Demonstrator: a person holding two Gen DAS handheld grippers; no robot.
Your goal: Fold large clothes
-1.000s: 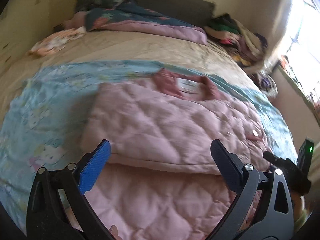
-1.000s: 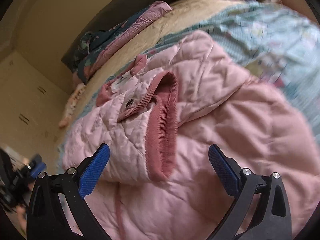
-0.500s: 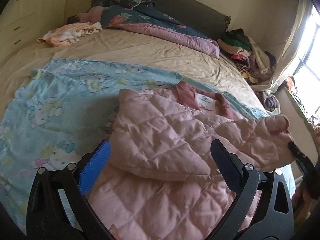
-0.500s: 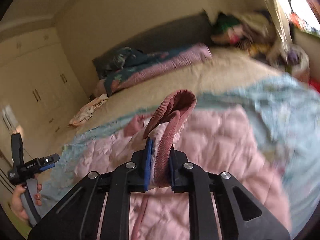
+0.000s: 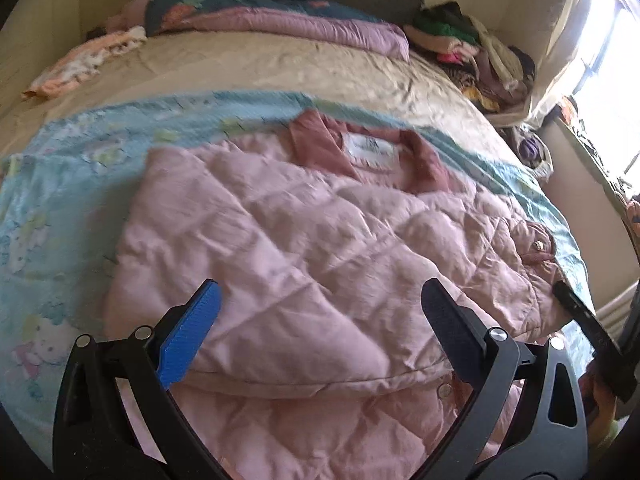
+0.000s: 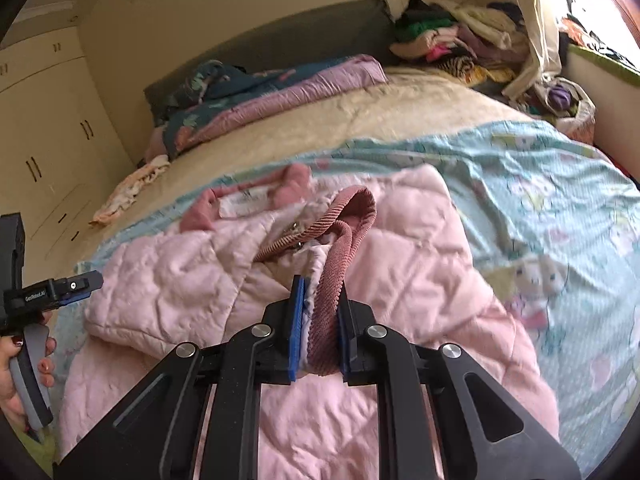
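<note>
The right gripper (image 6: 320,320) pinches the jacket's ribbed cuff (image 6: 332,312) at frame centre, while the left gripper (image 5: 320,320), fingers spread, apparently hovers over the pink quilted jacket (image 5: 300,248) on the bed (image 5: 280,68).

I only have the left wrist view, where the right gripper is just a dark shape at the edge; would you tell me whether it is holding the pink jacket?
Observer: Yes, the right gripper is shut on the jacket's ribbed cuff.
Operator: Thanks. Is that cuff lying flat?
Observer: No, the sleeve end arches above the quilted pink jacket.
Operator: And how does my left gripper look from there?
Observer: The left gripper shows at the picture's left edge, apart from the jacket, in a hand.
</note>
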